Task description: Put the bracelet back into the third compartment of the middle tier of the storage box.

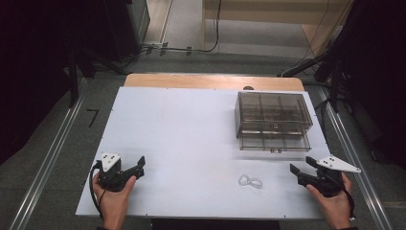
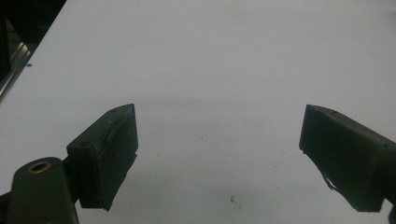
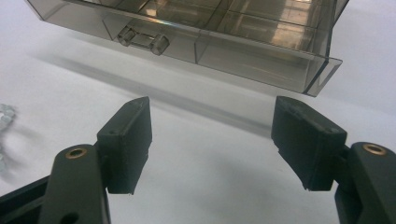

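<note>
Hands at the near edge of the white surface (image 1: 182, 124), each holding a black two-jaw gripper. Left gripper (image 1: 140, 167) near the left corner, jaws spread wide, nothing between them, bare white board ahead. Right gripper (image 1: 300, 166) near the right edge, jaws likewise wide apart and empty, pointing toward the middle. Small clear beaded loop (image 1: 250, 181) lies flat between the two, nearer the right gripper, touched by neither. Farther back on the right, smoky transparent plastic organiser box (image 1: 273, 120) with compartments, its lower drawer pulled partly out.
</note>
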A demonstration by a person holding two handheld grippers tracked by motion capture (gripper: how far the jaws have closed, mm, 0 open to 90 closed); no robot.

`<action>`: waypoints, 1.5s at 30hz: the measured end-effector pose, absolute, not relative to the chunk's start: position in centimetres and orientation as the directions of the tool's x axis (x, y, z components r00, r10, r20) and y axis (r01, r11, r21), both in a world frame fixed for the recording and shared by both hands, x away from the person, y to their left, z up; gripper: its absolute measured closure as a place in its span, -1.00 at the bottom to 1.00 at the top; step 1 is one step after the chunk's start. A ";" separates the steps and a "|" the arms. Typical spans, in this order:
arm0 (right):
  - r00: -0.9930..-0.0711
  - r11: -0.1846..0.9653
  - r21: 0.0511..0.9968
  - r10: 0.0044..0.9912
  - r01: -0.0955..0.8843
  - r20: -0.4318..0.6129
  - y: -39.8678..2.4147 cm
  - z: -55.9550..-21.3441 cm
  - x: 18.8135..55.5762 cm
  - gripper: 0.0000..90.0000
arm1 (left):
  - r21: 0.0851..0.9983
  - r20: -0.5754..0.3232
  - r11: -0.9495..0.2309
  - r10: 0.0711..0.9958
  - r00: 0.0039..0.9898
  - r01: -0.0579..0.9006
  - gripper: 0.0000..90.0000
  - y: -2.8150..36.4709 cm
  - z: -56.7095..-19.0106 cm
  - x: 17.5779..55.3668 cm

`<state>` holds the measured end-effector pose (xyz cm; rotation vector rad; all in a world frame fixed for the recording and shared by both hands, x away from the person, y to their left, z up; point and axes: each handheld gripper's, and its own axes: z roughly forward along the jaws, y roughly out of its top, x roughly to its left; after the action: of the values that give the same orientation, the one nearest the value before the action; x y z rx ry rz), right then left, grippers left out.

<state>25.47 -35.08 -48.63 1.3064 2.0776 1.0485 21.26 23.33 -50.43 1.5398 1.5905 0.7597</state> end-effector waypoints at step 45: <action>-0.519 0.314 0.784 0.855 0.535 0.012 -33.0 -48.6 25.1 -0.36 | 0.849 -0.114 0.077 0.993 0.038 0.523 -0.73 23.3 -50.4 21.2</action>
<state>25.11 -33.00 -48.60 1.2341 2.1785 1.0638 21.21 23.29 -50.38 1.5466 1.5878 0.7723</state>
